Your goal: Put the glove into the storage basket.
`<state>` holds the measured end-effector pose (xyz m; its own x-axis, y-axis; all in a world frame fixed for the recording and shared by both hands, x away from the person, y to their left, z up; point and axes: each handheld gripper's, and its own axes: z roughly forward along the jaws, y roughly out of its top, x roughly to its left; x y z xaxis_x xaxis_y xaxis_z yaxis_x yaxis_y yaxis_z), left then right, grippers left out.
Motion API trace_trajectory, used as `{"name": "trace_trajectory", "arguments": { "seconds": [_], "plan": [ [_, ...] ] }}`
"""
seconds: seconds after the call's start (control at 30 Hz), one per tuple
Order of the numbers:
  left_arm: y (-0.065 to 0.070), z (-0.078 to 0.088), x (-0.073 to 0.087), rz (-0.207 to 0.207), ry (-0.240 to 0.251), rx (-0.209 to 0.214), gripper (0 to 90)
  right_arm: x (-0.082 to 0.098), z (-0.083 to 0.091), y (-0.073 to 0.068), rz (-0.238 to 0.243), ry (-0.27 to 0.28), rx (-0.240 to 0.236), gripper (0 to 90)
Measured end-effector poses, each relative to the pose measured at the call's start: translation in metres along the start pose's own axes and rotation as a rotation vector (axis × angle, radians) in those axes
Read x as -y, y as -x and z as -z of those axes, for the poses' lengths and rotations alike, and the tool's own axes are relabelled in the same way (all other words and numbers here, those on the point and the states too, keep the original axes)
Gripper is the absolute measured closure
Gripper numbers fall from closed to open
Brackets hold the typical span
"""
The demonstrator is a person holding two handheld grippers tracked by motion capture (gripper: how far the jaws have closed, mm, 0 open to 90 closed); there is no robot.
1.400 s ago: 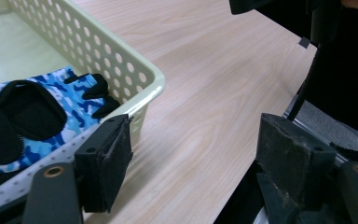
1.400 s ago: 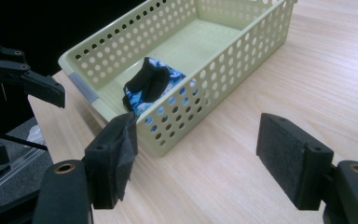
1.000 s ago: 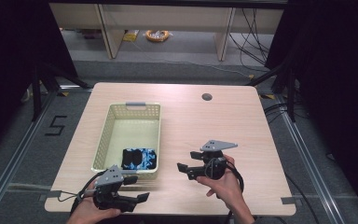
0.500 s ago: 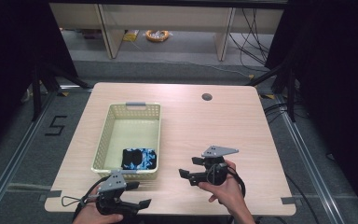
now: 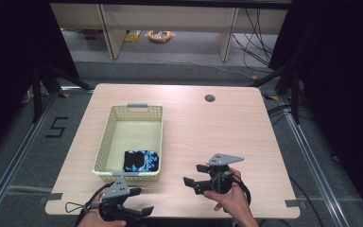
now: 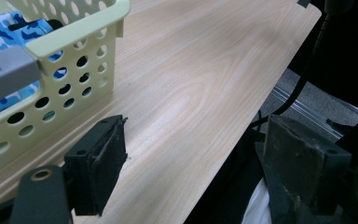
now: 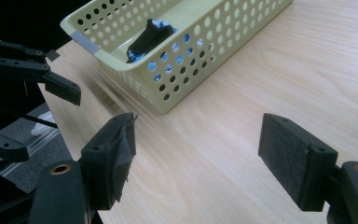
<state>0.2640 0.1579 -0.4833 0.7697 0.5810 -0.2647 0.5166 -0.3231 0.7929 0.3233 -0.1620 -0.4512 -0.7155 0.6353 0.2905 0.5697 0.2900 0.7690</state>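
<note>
Laboratory recording bay: pale wood-grain table with round cable hole (image 5: 210, 98) on grey floor bearing black numeral "5" marking (image 5: 56, 127), metal floor rails (image 5: 9, 163), black curtain walls (image 5: 9, 56), loose black cables (image 5: 257, 33) beneath beige bench legs (image 5: 227, 40).

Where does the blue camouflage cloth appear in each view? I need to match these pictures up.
High view: the blue camouflage cloth lies in the basket's near end, lower left of centre.
Left gripper view: top left, seen over the rim and through the wall holes.
Right gripper view: upper middle, inside the basket.
Shared landmark: the pale yellow perforated basket.
</note>
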Motion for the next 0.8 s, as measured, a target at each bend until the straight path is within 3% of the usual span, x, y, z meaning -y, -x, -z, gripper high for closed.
{"name": "trace_trajectory", "arguments": {
  "seconds": [0.13, 0.17, 0.23, 0.27, 0.37, 0.4, 0.43, 0.5, 0.57, 0.67, 0.7, 0.73, 0.8],
  "plan": [
    [-0.001, 0.0, 0.002, -0.008, -0.017, 0.002, 20.6, 0.004, 0.0, 0.001, 0.001, 0.003, -0.013, 27.8],
    [0.0, 0.0, 0.002, -0.005, -0.013, -0.005, 20.6, 0.005, 0.001, -0.001, -0.026, -0.007, -0.017, 27.8],
    [-0.001, -0.001, 0.003, -0.006, -0.017, 0.005, 20.6, 0.006, 0.001, 0.0, -0.011, -0.002, -0.014, 27.7],
    [0.0, -0.002, 0.004, 0.015, -0.012, -0.001, 20.6, 0.007, 0.001, 0.001, 0.009, -0.003, -0.003, 27.6],
    [-0.002, -0.001, 0.005, -0.036, -0.042, -0.011, 20.9, 0.011, 0.0, 0.001, -0.001, -0.014, -0.019, 27.1],
    [-0.002, -0.001, 0.005, -0.036, -0.042, -0.011, 21.0, 0.011, 0.0, 0.001, -0.001, -0.014, -0.019, 27.1],
    [0.001, -0.002, 0.007, -0.006, -0.034, -0.004, 21.1, 0.015, 0.0, 0.0, -0.005, -0.006, 0.001, 26.8],
    [0.0, -0.004, 0.008, -0.017, -0.041, -0.016, 21.1, 0.016, 0.0, 0.002, 0.006, -0.01, -0.017, 26.7],
    [0.0, -0.004, 0.009, -0.02, -0.042, -0.003, 21.1, 0.018, 0.002, 0.0, -0.014, -0.015, -0.018, 26.7],
    [0.0, -0.004, 0.009, -0.025, -0.054, 0.0, 21.2, 0.021, 0.003, 0.003, 0.006, -0.017, -0.017, 26.7],
    [0.001, -0.006, 0.01, -0.007, -0.033, -0.004, 21.2, 0.021, 0.003, 0.003, 0.006, -0.017, -0.017, 26.7],
    [0.0, -0.004, 0.01, -0.017, -0.067, -0.012, 21.2, 0.022, 0.004, 0.002, -0.002, -0.018, -0.013, 26.7],
    [0.001, -0.005, 0.01, -0.024, -0.054, 0.001, 21.2, 0.026, 0.005, 0.002, -0.002, -0.02, -0.009, 26.6]
  ]
}}
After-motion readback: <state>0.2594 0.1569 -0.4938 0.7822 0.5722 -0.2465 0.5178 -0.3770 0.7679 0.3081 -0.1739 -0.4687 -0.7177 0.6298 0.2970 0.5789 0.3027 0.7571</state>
